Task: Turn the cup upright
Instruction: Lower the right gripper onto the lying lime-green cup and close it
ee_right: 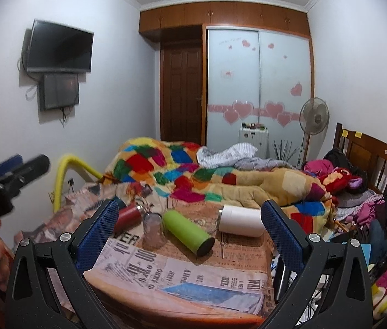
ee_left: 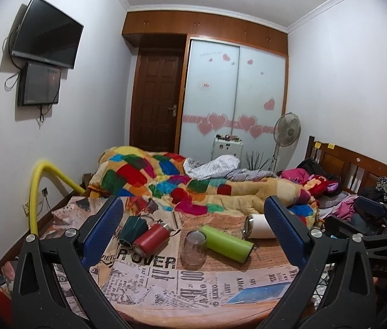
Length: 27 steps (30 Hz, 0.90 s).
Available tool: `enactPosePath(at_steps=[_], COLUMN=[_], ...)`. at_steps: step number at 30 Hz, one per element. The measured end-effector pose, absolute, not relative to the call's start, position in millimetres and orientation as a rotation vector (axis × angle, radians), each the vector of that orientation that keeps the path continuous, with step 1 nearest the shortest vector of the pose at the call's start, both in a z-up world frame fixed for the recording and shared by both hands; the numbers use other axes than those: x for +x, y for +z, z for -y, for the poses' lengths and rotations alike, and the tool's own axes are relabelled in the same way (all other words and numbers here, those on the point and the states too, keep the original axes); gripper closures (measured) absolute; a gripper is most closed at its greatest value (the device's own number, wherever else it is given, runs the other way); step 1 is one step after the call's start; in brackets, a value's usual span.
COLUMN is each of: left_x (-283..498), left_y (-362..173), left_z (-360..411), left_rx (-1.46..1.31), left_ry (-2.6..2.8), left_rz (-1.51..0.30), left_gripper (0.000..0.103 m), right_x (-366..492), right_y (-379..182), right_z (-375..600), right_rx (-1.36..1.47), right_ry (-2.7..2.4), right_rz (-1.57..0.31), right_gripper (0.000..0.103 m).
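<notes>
**Cups lying on their sides on a newspaper-print cloth, both grippers released above them**

The newspaper-print cloth (ee_left: 149, 279) covers a flat surface on the near part of the bed; five vessels rest on it. A clear glass cup (ee_left: 193, 249) sits near the centre, its circular mouth at the far, upper end and its wider rounded end toward the camera; whether it stands or leans I cannot tell. Just right of it lies a lime-green bottle (ee_left: 226, 242) on its side, long axis running from far-left to near-right, dark end nearest in the right wrist view. Far right lies a white cup (ee_left: 259, 226) on its side, long axis left to right, metal-rimmed mouth pointing left. At the left lie a red bottle (ee_left: 149, 237), cap pointing far-right, and touching it a dark green cup (ee_left: 131, 229). Beyond them spreads a multicoloured patchwork blanket (ee_left: 149, 175).

The left gripper (ee_left: 193, 233) hovers with fingers spread wide, grasping nothing; the right gripper (ee_right: 190, 231) is likewise released, apart from every vessel.
</notes>
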State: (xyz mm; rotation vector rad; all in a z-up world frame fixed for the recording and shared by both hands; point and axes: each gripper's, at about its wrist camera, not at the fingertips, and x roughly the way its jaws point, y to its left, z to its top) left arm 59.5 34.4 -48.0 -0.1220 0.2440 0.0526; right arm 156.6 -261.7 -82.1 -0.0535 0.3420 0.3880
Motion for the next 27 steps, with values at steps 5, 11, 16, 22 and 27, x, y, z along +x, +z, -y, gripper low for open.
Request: enactPosePath(at_steps=[5, 11, 16, 22, 27], left_x=[97.3, 143.3, 171.8, 189.6, 197.2], left_y=[-78.6, -130.8, -175.1, -208.8, -221.5], left_z=[-55.8, -80.0, -95.2, -102.8, -101.3], left_rx=[-0.150, -0.167, -0.195, -0.218, -0.218], left_ry=[0.094, 0.155, 0.168, 0.170, 0.169], left_rz=[-0.343, -0.492, -0.606, -0.673, -0.693], left_gripper=[0.000, 0.000, 0.000, 0.000, 0.000], right_x=[200.4, 277.2, 337.4, 382.2, 399.8], right_y=[-104.4, -153.5, -194.1, -234.2, -252.8], right_z=[243.2, 212.5, 183.1, 162.6, 156.5], right_rx=[-0.138, -0.277, -0.380, -0.480, -0.500], right_ry=[0.432, 0.519, 0.585, 0.627, 0.677], right_rz=[-0.450, -0.636, -0.819, -0.990, -1.102], right_gripper=[0.000, 0.000, 0.002, 0.010, 0.022])
